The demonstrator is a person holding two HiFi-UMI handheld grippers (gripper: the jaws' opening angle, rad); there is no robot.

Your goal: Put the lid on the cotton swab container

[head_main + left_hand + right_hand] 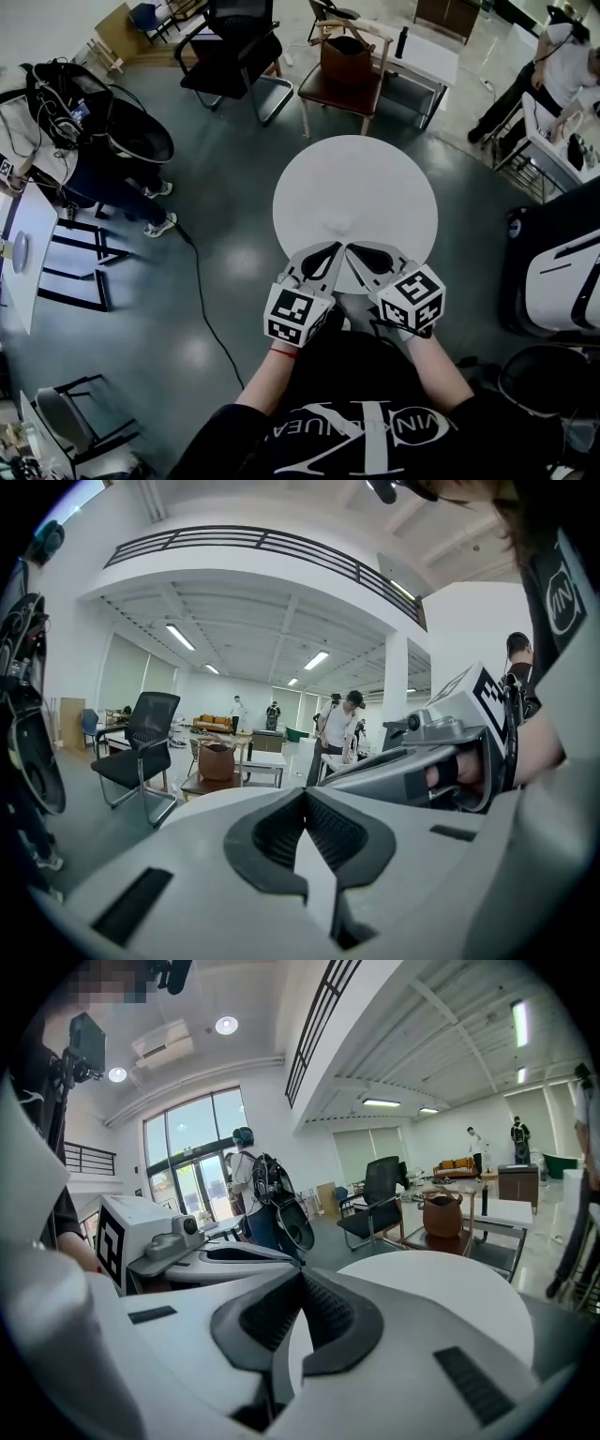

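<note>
No cotton swab container or lid shows in any view. A round white table (356,187) stands bare in front of me. My left gripper (335,247) and right gripper (351,249) are held side by side over the table's near edge, tips almost touching each other. In the left gripper view the left gripper (305,794) has its dark pads meeting at the tip, shut on nothing. In the right gripper view the right gripper (302,1274) is likewise shut with nothing between its pads. The table top (441,1288) lies just beyond the tips.
Beyond the table a wooden chair holds a brown bag (347,58), with a black office chair (234,47) to its left. A black cable (202,300) runs across the grey floor. A person with a backpack (94,141) stands at left; another person (553,66) is at far right.
</note>
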